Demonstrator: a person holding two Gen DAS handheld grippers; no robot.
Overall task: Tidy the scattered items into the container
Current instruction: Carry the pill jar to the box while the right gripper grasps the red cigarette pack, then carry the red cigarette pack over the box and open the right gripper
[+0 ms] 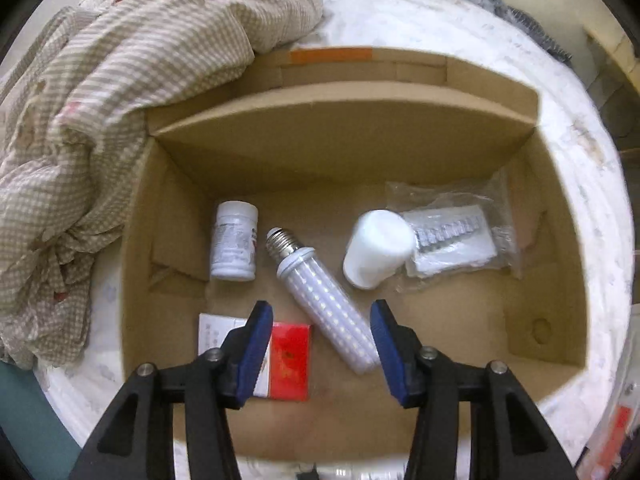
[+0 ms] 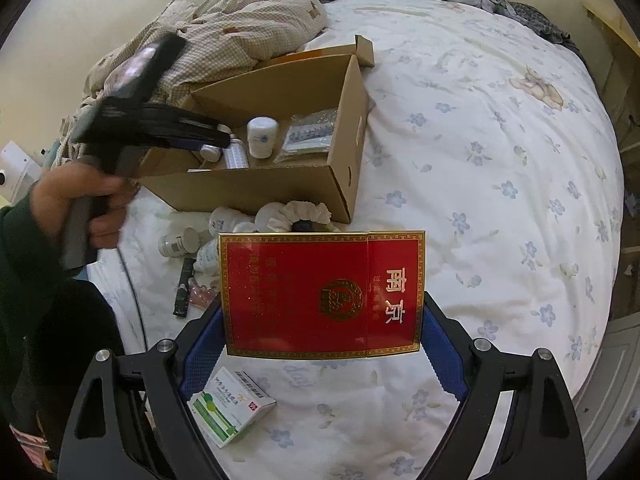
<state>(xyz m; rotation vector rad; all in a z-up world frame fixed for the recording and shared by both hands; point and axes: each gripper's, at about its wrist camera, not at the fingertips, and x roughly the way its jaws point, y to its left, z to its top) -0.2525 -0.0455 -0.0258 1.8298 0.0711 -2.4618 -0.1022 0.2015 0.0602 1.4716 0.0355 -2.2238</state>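
- We see the left gripper (image 1: 322, 320) spread wide, empty, above the cardboard box (image 1: 560, 240).
- Right gripper (image 2: 322, 316) clamps the red carton (image 2: 320, 296), printed "南京", nearer than the box.

Bare box floor (image 1: 460, 320) right of the LED bulb (image 1: 324, 300); checked blanket (image 1: 120, 100) overhangs the far-left corner.

Bed (image 2: 500, 152) w/ white floral sheet carries it all — cardboard box (image 2: 256, 188) mid-bed, checked blanket (image 2: 248, 32) bunched against its far-left side. In front of the box: small white bottles (image 2: 180, 242), a frilly white item (image 2: 304, 210), black stick (image 2: 185, 292) — green-white carton (image 2: 232, 404) nearest.
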